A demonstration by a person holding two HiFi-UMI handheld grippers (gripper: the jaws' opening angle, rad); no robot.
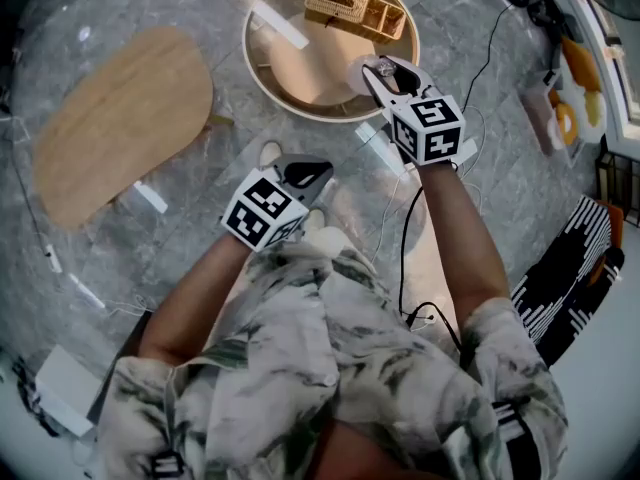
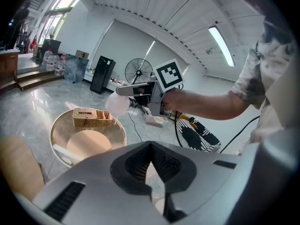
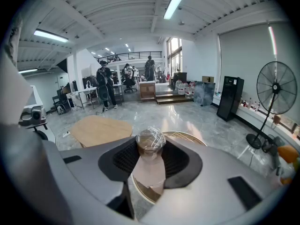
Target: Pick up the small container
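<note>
Head view first: the round table (image 1: 310, 68) is our landmark, and on its far side sits one wicker basket (image 1: 350, 8). It has a lidded section with a slot and open compartments beside it, though what's in them I can't make out.

Now the right gripper (image 1: 383, 71)! It's over the near-right part of the round table, and its own view shows the jaws partway closed with both pads pressing on the small container (image 3: 150, 143). That's a pale, translucent little cup with a crinkled clear cover on top. There's something brownish under that cover, too unclear to name. The left gripper view shows the cup held up in the air, clear of the round table's top and apart from the basket.

Over to the left gripper (image 1: 305, 175). It's off the near edge of the round table, close to the person's body, above the marble floor. Its jaws meet at the tips with nothing between them.

The count: one small container, one basket, two grippers, and two tables, with the oval wooden table (image 1: 120, 118) lying to the left of the round table.
</note>
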